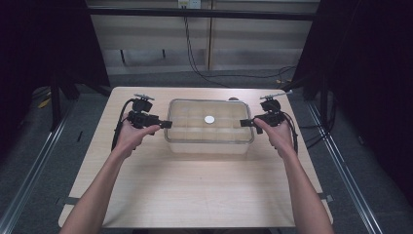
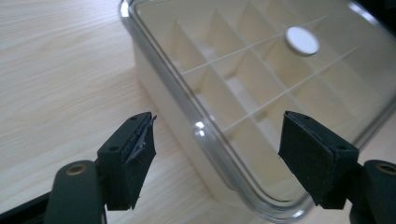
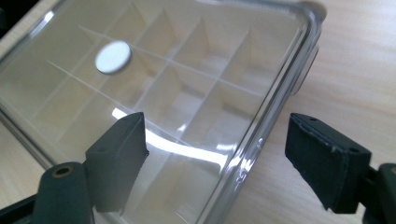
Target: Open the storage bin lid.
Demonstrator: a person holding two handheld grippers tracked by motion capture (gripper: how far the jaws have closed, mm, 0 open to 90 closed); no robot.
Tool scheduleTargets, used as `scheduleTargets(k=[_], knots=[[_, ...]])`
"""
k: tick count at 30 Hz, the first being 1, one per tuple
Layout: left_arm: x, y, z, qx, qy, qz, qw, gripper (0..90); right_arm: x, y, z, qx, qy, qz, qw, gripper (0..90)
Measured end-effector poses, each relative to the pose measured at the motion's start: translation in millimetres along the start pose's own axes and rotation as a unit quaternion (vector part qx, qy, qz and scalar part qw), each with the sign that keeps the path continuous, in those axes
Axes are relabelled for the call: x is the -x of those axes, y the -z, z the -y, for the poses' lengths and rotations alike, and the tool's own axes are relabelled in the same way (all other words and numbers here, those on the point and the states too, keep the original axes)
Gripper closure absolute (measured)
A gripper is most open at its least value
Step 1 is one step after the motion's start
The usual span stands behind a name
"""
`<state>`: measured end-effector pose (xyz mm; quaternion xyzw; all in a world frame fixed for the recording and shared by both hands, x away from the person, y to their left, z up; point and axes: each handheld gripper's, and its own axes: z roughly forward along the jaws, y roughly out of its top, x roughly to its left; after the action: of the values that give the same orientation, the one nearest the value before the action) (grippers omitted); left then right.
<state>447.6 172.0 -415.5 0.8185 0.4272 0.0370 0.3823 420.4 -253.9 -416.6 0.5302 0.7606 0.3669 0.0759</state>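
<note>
A clear plastic box [image 1: 209, 145] with a see-through lid and several inner compartments sits at the far middle of the table. A small white disc [image 1: 209, 119] marks the lid's centre. My left gripper [image 1: 168, 124] is at the box's left end and my right gripper [image 1: 243, 123] is at its right end, both pointing inward. In the left gripper view the gripper [image 2: 217, 126] stands open, its jaws either side of the lid's rim [image 2: 198, 128] without touching it. In the right gripper view the gripper [image 3: 215, 123] is likewise open astride the rim [image 3: 261, 130]. The disc [image 2: 302, 41] [image 3: 112, 56] lies beyond.
The wooden table [image 1: 195, 190] has bare surface in front of the box and narrow strips at both sides. Black cables [image 1: 195, 63] run across the floor behind the table. Dark curtains stand at left and right.
</note>
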Motion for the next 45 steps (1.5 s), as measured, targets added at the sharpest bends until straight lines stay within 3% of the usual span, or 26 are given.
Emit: scheduleTargets(k=[3, 5, 7, 10, 13, 17, 22, 24, 32, 40, 45], knots=[[0.3, -2.7, 0.2, -0.004, -0.006, 0.002, 1.0, 22.4, 0.9, -7.1, 0.7, -0.006, 0.001, 0.006, 1.0, 20.6], [0.8, -5.6, -0.1, 0.003, -0.006, 0.014, 0.9999, 16.7, 1.9, -14.5, 0.9, -0.011, -0.004, -0.001, 0.9999, 20.0], [0.0, -7.2, -0.2, 0.004, 0.0, 0.014, 0.9999, 16.4, 1.9, -16.1, 1.0, -0.013, -0.003, -0.001, 0.9999, 19.5], [-2.9, -15.9, 0.9, -0.015, 0.003, 0.008, 0.9999, 16.6, 1.8, -22.1, 2.0, -0.019, -0.005, -0.007, 0.9998, 15.1], [-3.5, -18.4, 1.3, -0.022, -0.003, 0.009, 0.9997, 16.6, 1.8, -25.1, 2.3, -0.022, -0.005, -0.01, 0.9997, 14.4], [-1.6, -23.9, 1.9, -0.022, 0.003, 0.011, 0.9997, 17.5, -0.1, -30.7, 1.9, -0.025, -0.003, -0.009, 0.9996, 12.7], [3.3, -27.1, 1.1, -0.027, -0.006, 0.022, 0.9994, 18.6, 1.1, -33.6, -0.7, -0.024, -0.008, -0.005, 0.9997, 12.2], [7.7, -29.6, -0.9, -0.025, -0.018, 0.016, 0.9994, 18.7, 0.8, -35.2, -2.1, -0.027, -0.01, -0.005, 0.9996, 10.6], [11.9, -38.0, -8.5, -0.043, -0.024, 0.015, 0.9987, 13.7, -1.1, -40.3, -5.7, -0.027, -0.007, 0.007, 0.9996, 7.2], [8.1, -43.3, -9.0, -0.036, -0.007, 0.027, 0.999, 12.9, -0.1, -41.9, -7.3, -0.025, -0.004, 0.01, 0.9996, 6.9], [8.3, -44.9, -8.8, -0.04, 0.004, 0.035, 0.9986, 12.8, 1.0, -44.8, -7.4, -0.018, -0.018, 0.011, 0.9996, 6.5]])
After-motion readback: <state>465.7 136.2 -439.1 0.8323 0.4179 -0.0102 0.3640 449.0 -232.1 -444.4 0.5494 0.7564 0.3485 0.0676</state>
